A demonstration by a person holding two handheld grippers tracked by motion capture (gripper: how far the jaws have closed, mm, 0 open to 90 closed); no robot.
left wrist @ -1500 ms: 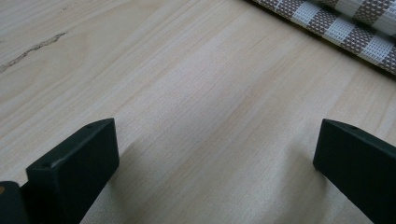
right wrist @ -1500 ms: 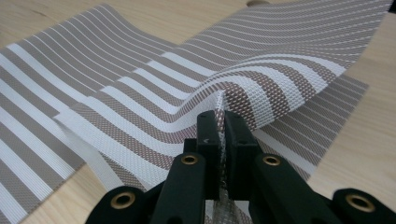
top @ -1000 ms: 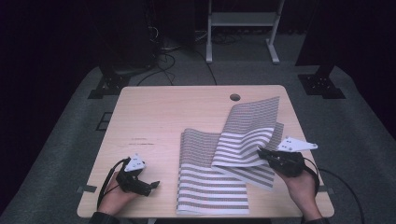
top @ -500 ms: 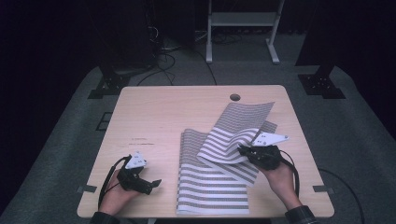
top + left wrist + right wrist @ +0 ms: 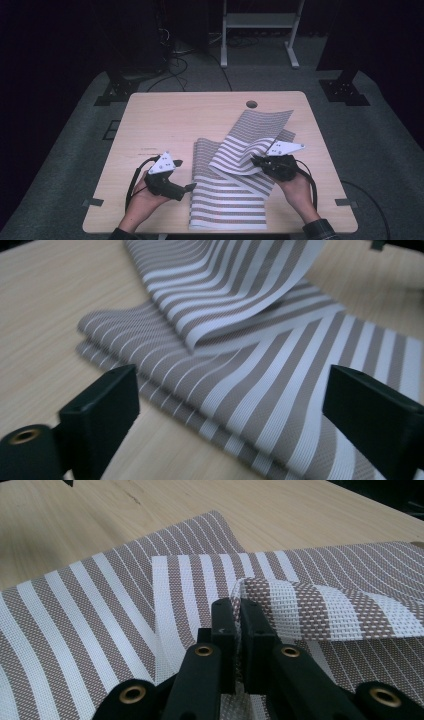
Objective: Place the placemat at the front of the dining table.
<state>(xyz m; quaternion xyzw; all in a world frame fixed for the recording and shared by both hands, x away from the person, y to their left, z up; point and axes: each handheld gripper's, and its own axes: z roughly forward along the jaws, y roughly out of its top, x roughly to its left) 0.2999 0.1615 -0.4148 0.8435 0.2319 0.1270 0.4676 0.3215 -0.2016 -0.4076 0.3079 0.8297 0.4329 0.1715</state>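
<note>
Woven stuff like this striped placemat (image 5: 235,195) looks light and springy rather than limp: where the right gripper (image 5: 256,161) has pinched a corner of the upper mat (image 5: 252,142) and lifted it, the sheet holds a smooth curl instead of collapsing, so I'd judge it semi-stiff, a coarse mesh that gives a decent bite and shouldn't slip much. In the right gripper view the two jaws are clamped together on that folded-over edge (image 5: 250,592), with the weave bunched between them. The left gripper (image 5: 189,187) hangs just off the left border of the lower mat, apart from it; its jaws stand wide with nothing between them and have just been narrowing a little, and in the left gripper view they frame the mat's near layered edge (image 5: 210,430). Both mats lie on the right half of the wooden table (image 5: 165,120), the lower one reaching almost to the near rim. An edge or corner is the place to take hold, since the middle lies flat on the wood. Bare tabletop to the left and behind gives plenty of room; the near edge and the small round hole (image 5: 251,104) at the back are the only things to mind.
</note>
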